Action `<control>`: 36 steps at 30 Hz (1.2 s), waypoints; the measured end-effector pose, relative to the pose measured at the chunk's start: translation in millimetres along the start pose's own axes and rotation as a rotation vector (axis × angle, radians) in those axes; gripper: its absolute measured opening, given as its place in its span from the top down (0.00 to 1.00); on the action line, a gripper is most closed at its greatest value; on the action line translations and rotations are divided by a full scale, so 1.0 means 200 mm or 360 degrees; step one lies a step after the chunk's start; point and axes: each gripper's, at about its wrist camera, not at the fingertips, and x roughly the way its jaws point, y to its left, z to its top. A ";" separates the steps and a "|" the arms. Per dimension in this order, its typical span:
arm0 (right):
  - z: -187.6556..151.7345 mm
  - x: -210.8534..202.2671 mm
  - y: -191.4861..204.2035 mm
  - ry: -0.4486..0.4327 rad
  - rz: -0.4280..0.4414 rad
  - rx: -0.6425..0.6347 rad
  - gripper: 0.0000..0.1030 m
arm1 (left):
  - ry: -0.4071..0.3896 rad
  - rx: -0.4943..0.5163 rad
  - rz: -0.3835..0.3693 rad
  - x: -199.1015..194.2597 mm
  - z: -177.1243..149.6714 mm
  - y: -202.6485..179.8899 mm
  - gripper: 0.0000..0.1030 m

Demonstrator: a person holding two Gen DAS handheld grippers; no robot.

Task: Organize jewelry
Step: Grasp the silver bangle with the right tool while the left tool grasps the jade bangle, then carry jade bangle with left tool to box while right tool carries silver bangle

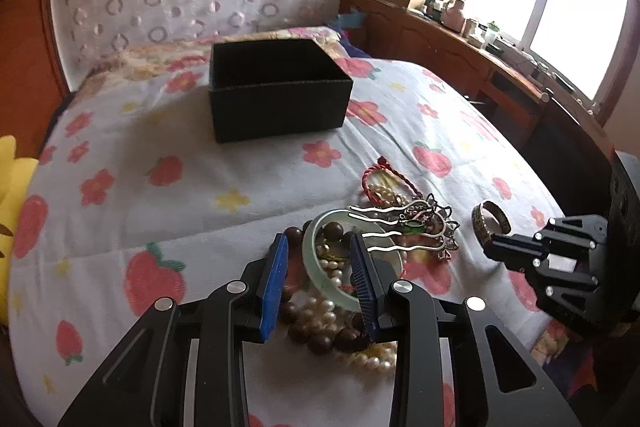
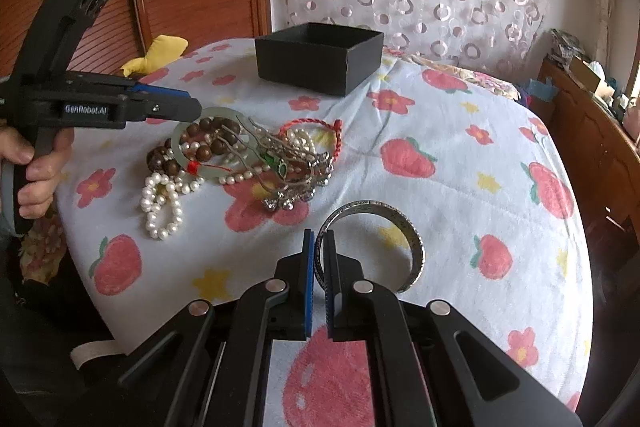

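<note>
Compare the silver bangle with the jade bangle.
The silver bangle is engraved metal, lying apart from the pile, its rim clamped by the right gripper. The jade bangle is smooth pale green, buried among beads and pearls, straddled by the open left gripper. Both are rigid rings on the bedspread.

Left tongs (image 1: 320,255) spread wide and angled downward; right tongs (image 2: 319,247) pinched nearly closed

The left wrist view looks along its fingers, close above the jewelry pile (image 1: 360,267), toward the far black box (image 1: 276,87) and the window at right. The right wrist view sits near the silver bangle (image 2: 372,243), facing the same box (image 2: 320,57); both share pile, box and bedspread (image 1: 120,155).
</note>
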 end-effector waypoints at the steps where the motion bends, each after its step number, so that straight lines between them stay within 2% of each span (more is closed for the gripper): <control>1: 0.00 0.01 0.00 0.0002 -0.0002 0.0002 0.95 | 0.0011 -0.0006 -0.0004 0.01 0.00 0.00 0.74; 3: 0.00 0.01 0.00 0.0007 -0.0009 0.0005 0.95 | 0.0044 -0.0015 0.0001 0.04 0.01 0.01 0.83; 12: 0.00 0.03 0.00 0.0007 0.0006 0.0033 0.94 | 0.0079 0.0017 0.0051 0.09 0.03 0.02 0.91; 18: 0.00 0.03 0.00 0.0006 0.0004 0.0032 0.94 | -0.0051 0.0095 0.0129 -0.04 0.04 -0.02 0.92; 29: 0.00 0.06 -0.02 0.0033 0.0017 0.0024 0.93 | -0.0289 0.0078 0.0179 -0.34 0.10 0.00 0.92; 36: 0.04 -0.04 -0.01 -0.0068 0.0050 0.0031 0.94 | -0.0390 0.0046 0.0166 -0.44 0.11 0.02 0.92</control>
